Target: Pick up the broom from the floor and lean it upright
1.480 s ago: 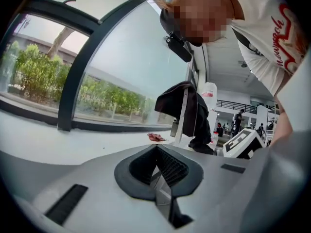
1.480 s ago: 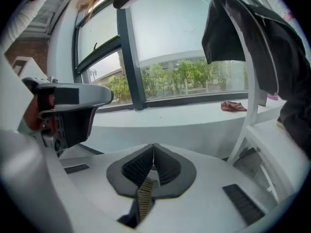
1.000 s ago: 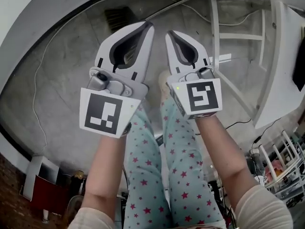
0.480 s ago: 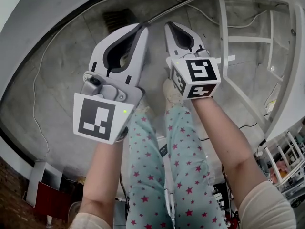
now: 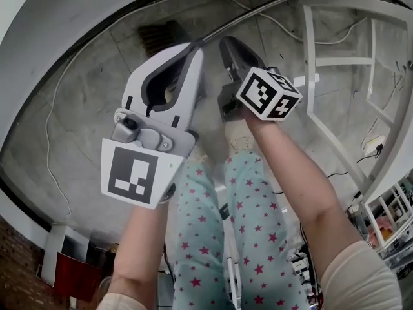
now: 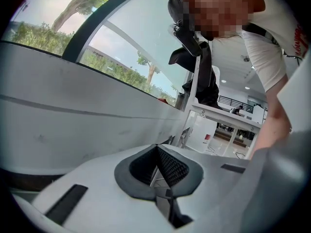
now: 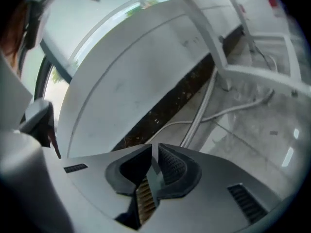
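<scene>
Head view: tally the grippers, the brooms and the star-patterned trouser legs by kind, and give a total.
Grippers: 2 (left gripper, right gripper)
Brooms: 1 (broom, lying on the floor)
Trouser legs: 2 (left trouser leg, right trouser leg)
Total: 5

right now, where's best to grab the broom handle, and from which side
Likely mid-length: the broom handle is a thin straight pole lying flat on the floor close to the wall, so come down from above with the right tool opened across it.
</scene>
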